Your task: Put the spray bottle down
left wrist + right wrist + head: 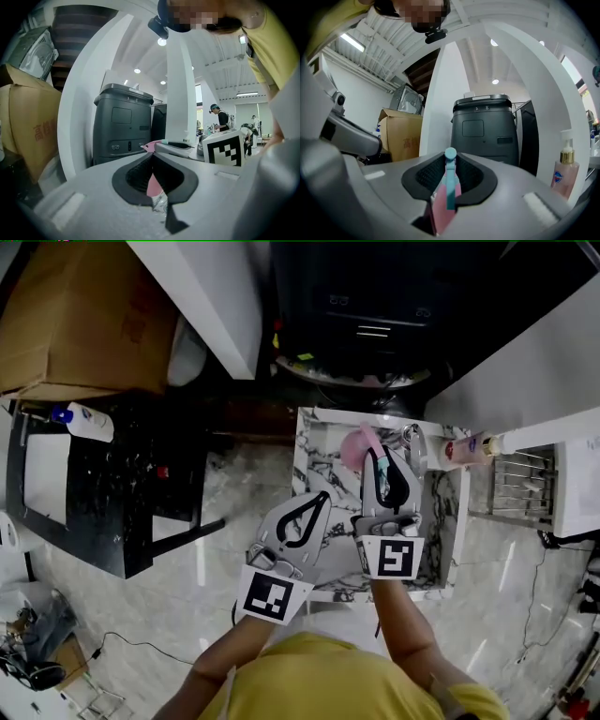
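- R gripper [379,463] clamped on pink plastic spray bottle [354,447] near its teal trigger; body prob. left free for set-down.
- Bottle hangs over white marble-pattern table [308,454], not yet down.
- L gripper [322,499]: jaws together, empty, just beside.

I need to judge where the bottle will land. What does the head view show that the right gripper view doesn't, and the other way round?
Only the head view: the marble table that the spray bottle is over, and the floor around it. Only the right gripper view: the ceiling with its light. Both: the right gripper shut on the pink bottle, the cardboard box and the pump bottle.
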Demonstrator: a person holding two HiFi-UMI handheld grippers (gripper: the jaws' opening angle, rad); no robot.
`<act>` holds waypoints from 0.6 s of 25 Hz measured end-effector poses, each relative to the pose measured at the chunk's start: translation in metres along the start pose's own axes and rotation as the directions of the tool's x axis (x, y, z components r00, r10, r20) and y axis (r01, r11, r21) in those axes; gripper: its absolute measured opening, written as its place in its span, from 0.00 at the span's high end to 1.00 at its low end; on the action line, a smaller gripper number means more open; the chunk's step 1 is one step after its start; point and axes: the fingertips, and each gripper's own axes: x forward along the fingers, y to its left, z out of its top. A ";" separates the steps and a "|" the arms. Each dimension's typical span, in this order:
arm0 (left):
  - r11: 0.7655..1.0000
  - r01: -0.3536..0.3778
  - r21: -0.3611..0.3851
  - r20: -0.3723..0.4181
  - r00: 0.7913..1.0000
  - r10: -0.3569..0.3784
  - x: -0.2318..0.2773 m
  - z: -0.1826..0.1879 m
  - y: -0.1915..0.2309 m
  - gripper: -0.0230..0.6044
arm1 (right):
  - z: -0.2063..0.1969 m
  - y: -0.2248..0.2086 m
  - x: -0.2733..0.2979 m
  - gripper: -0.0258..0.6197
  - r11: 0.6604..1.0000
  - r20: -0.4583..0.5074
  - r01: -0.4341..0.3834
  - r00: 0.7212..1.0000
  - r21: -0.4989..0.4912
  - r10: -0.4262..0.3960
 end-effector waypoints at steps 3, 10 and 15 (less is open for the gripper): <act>1.000 0.008 0.006 -0.024 1.000 -0.008 0.002 -0.008 0.005 0.96 | -0.013 -0.001 0.010 0.85 1.000 -0.014 0.010 1.000 0.012 -0.010; 1.000 0.013 -0.010 -0.043 0.999 -0.013 0.008 -0.018 0.009 0.96 | -0.031 -0.002 0.024 0.85 0.999 -0.015 0.025 1.000 0.020 -0.024; 1.000 0.031 -0.003 -0.048 0.998 -0.031 0.007 -0.020 0.006 0.96 | -0.040 0.002 0.023 0.85 0.999 -0.016 0.038 0.999 0.007 -0.038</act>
